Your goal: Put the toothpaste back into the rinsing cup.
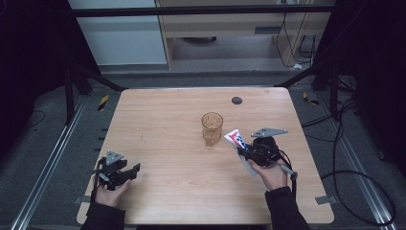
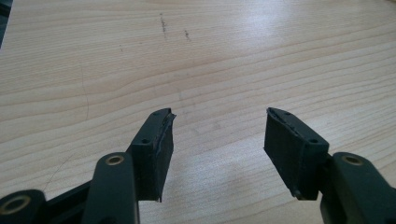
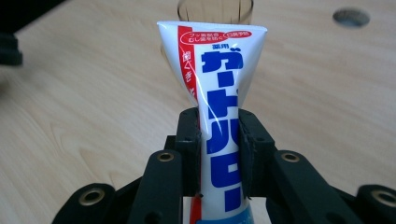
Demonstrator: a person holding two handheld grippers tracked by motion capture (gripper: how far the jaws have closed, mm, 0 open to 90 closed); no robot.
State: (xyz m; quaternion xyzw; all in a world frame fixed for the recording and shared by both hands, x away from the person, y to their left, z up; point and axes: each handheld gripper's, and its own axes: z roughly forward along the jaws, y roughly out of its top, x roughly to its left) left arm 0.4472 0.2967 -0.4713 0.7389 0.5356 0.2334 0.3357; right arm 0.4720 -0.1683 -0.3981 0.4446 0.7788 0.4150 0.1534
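My right gripper (image 3: 219, 154) is shut on a white toothpaste tube (image 3: 212, 98) with blue and red print, its flat crimped end pointing up and away. In the high view that tube (image 1: 236, 139) sticks out of the right gripper (image 1: 245, 152) toward a clear amber cup (image 1: 211, 127) standing upright near the table's middle. The cup's rim (image 3: 215, 9) shows just behind the tube's end in the right gripper view. My left gripper (image 1: 135, 170) rests low at the table's front left, open, with bare wood between its pads (image 2: 159, 149).
The wooden table (image 1: 172, 143) has a round dark cable hole (image 1: 237, 100) near its far edge, also seen as the hole (image 3: 351, 17) in the right gripper view. Dark floor, cables and metal rails surround the table.
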